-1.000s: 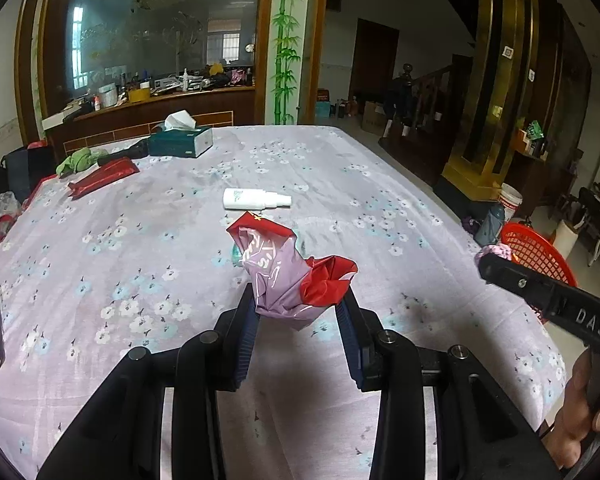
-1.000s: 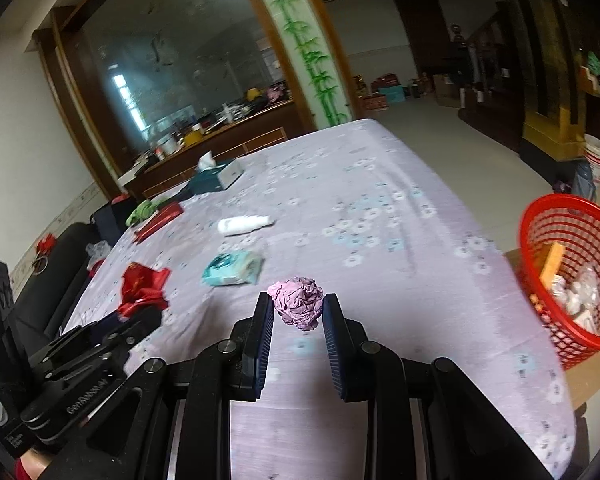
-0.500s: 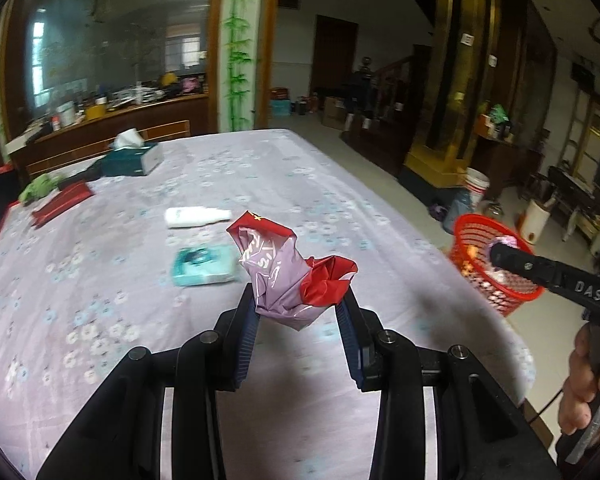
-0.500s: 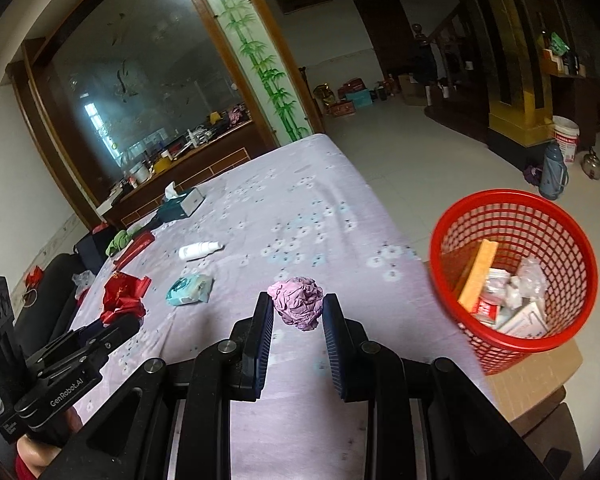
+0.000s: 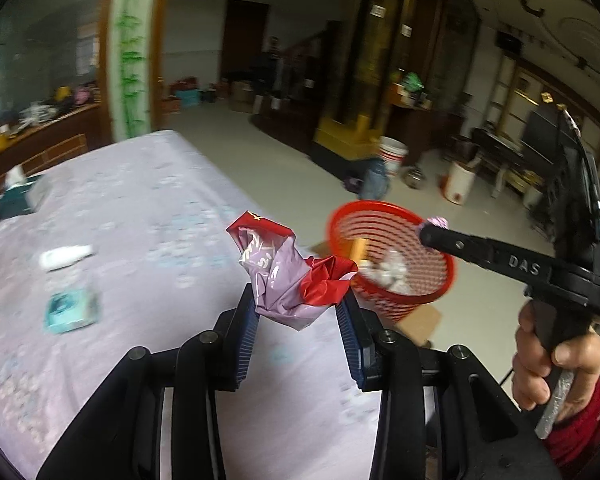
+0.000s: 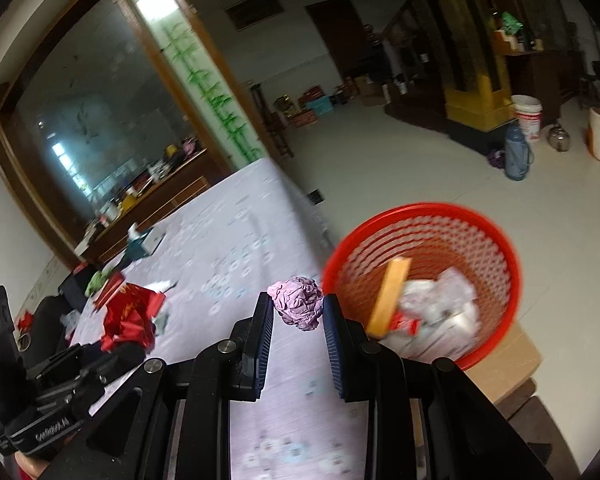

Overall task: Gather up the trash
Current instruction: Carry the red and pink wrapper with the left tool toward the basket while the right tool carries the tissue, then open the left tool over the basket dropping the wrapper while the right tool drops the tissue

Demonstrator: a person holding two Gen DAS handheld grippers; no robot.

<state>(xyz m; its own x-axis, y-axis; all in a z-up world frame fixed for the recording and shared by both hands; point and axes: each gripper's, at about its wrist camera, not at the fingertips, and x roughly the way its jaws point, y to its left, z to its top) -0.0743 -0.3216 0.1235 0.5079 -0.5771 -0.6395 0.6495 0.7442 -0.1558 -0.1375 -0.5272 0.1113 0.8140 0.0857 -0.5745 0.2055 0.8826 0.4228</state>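
Left to right: left tongs [image 5: 298, 312] clamp a crumpled red-and-lilac wrapper [image 5: 288, 276] between their pads above the surface [image 5: 148, 200]; right tongs [image 6: 298, 314] pinch a lilac paper ball [image 6: 298, 308] just beside the red basket [image 6: 512, 248].

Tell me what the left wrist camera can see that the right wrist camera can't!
Only the left wrist view shows a person's hand gripping the right hand-held gripper, plus a teal wipes pack and a white bottle on the table.

Only the right wrist view shows the cardboard box under the red basket.

Both show the basket, the floral tablecloth, the left hand-held gripper clamping a red and lilac plastic bag, and the right one's pink crumpled paper ball.
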